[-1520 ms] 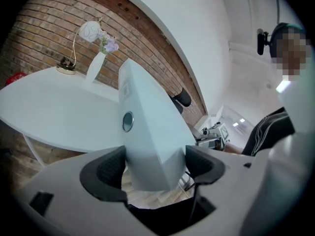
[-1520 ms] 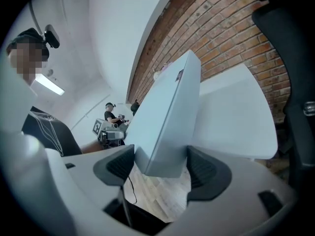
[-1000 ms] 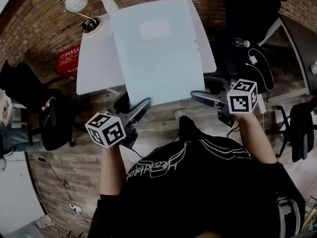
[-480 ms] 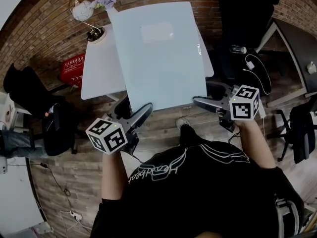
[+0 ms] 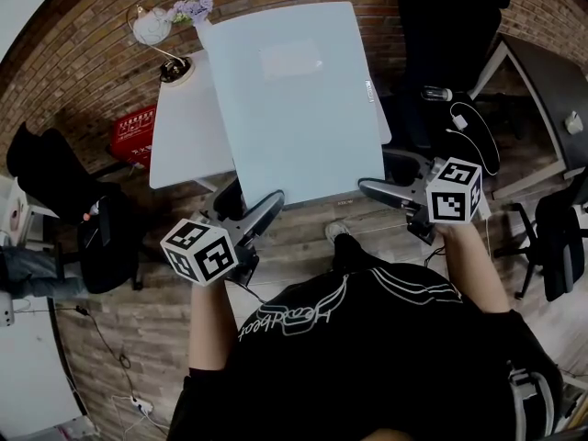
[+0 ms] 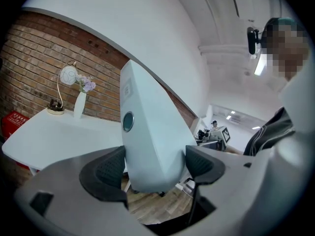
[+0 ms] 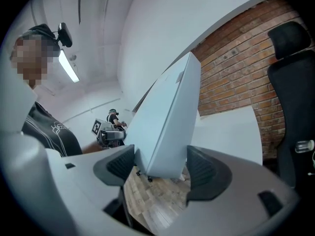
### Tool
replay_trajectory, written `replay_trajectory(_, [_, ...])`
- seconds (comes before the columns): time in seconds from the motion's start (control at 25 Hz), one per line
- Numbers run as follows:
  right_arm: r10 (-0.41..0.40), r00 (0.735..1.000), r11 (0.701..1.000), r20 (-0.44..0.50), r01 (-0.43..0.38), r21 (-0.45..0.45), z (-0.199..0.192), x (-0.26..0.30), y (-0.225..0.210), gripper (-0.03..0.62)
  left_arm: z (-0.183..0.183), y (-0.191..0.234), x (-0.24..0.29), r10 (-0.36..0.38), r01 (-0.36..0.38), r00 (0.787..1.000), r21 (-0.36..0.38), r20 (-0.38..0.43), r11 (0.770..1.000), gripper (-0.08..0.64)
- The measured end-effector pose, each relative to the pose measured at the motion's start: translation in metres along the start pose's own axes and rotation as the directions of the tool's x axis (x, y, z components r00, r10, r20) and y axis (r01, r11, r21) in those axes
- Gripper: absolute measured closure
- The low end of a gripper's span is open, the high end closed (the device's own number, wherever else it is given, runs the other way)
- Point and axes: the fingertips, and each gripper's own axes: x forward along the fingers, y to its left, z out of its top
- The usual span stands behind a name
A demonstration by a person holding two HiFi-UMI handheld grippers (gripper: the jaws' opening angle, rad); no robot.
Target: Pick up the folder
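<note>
One folder (image 5: pixel 294 99) clamped by left gripper (image 5: pixel 251 201) and right gripper (image 5: pixel 378 175)

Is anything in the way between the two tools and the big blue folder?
No, nothing visible is in the way. The folder sits right between the jaws of the left tool and the right tool, one at each near corner, and both tools grip it directly.

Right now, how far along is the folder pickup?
Done: left gripper and right gripper are shut on the folder at its near corners. In hand: it hangs tilted, clear of the white table. Left: probably nothing but carrying it off.
</note>
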Motion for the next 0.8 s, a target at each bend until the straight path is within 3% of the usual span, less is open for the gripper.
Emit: replay_trajectory(0.8, [-0.025, 1.000, 1.000, 0.016, 0.025, 0.005, 0.0019, -0.0041, -0.0028, 0.307, 0.0037, -0.0008, 0.0066, -0.010, 0.010, 1.000, 0.007, -0.016, 1.000, 0.198])
